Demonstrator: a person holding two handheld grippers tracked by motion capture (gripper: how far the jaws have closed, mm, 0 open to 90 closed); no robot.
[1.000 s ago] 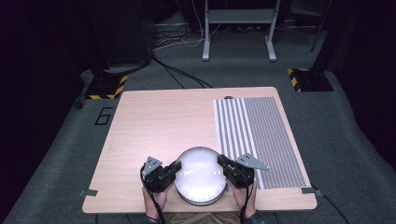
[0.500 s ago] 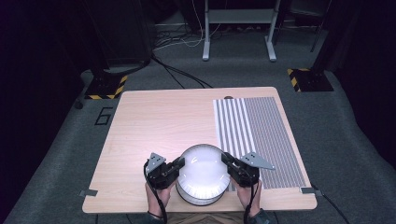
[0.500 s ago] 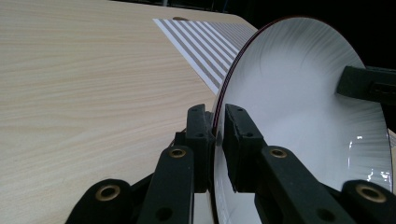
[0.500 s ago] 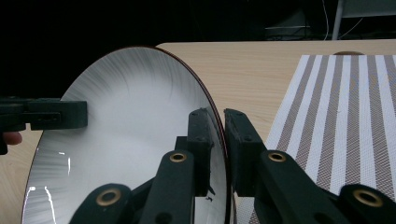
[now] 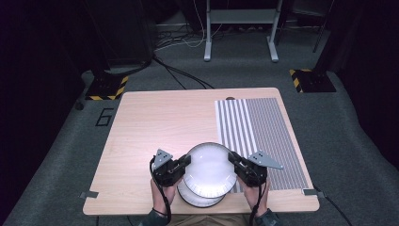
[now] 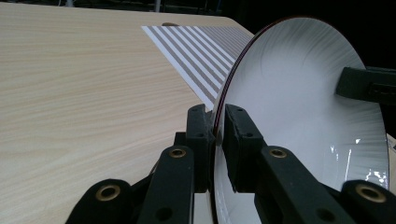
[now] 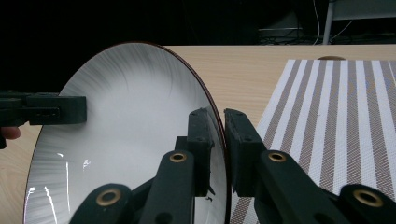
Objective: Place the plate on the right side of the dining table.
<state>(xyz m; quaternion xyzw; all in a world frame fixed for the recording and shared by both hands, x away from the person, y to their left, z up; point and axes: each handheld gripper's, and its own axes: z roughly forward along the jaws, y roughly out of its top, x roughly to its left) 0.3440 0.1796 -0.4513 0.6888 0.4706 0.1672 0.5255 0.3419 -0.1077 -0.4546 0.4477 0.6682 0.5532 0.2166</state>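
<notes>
A white plate (image 5: 210, 165) with a dark red rim is held in the air over the front middle of the table. My left gripper (image 5: 184, 162) is shut on its left rim, my right gripper (image 5: 234, 160) on its right rim. Beneath it more white plates (image 5: 200, 198) lie stacked on the wood. In the left gripper view the plate (image 6: 299, 102) stands between the jaws of my left gripper (image 6: 219, 135), with the other gripper's jaw on its far edge. In the right gripper view the plate (image 7: 135, 126) is pinched by my right gripper (image 7: 219, 140).
A striped grey-and-white placemat (image 5: 259, 136) covers the right part of the wooden table (image 5: 155, 122). Beyond the table, on the dark carpet, are cables, a metal stand (image 5: 240, 28) and yellow-black marked bases (image 5: 106, 87).
The top plate has been lifted off the stack and carried slightly up and away from the table's front edge, both grippers rising with it.
</notes>
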